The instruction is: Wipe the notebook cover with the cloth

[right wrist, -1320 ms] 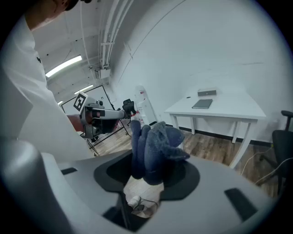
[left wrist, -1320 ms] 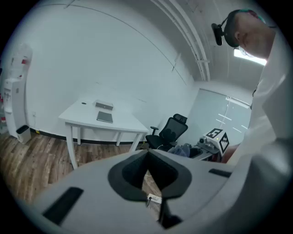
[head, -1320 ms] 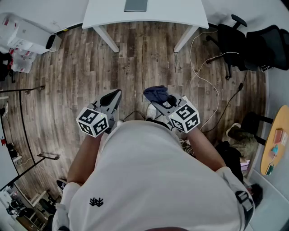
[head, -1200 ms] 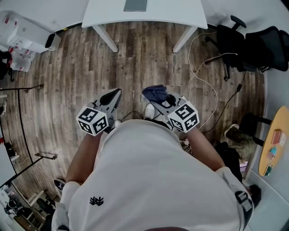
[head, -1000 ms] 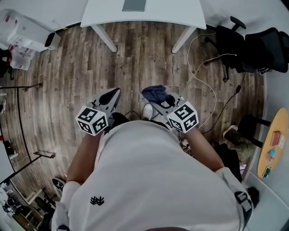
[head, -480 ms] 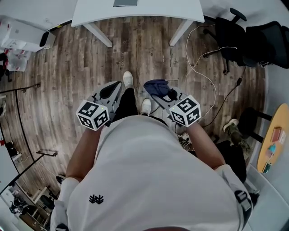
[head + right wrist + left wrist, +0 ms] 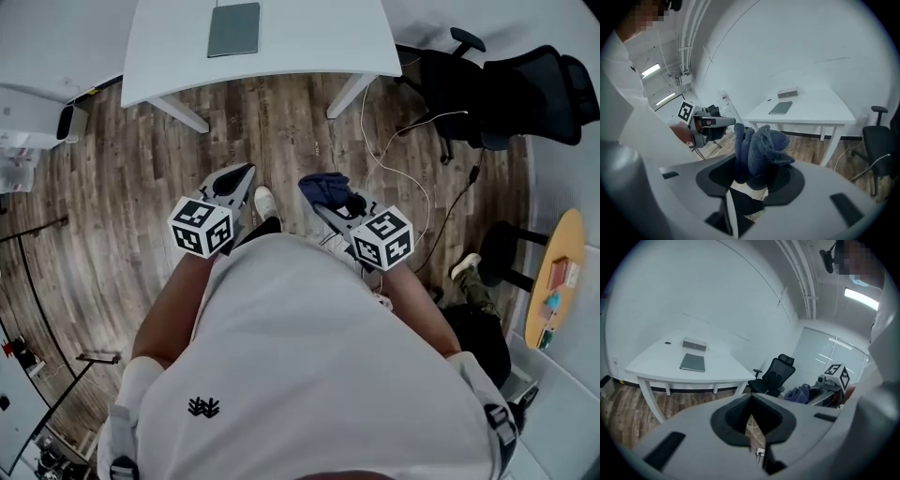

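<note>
Compared with a second earlier, when only the near edge of the notebook [image 7: 233,29] peeked in at the top of the head view, the whole grey cover now showed, lying flat on the white table [image 7: 309,42], which had come further into the picture. The notebook was still well apart from both grippers, across a stretch of wooden floor [image 7: 141,159]. The right gripper [image 7: 323,201] had kept its jaws clamped on the dark blue cloth [image 7: 327,188], which bunched up above them in the right gripper view, as in the earlier pictures. The left gripper [image 7: 242,176] stayed beside it in front of the person's torso, its jaws pressed together with nothing between them. Only one white shoe [image 7: 265,202] showed between the grippers, where two had shown half a second before. A black office chair [image 7: 450,84] stood right of the table.
</note>
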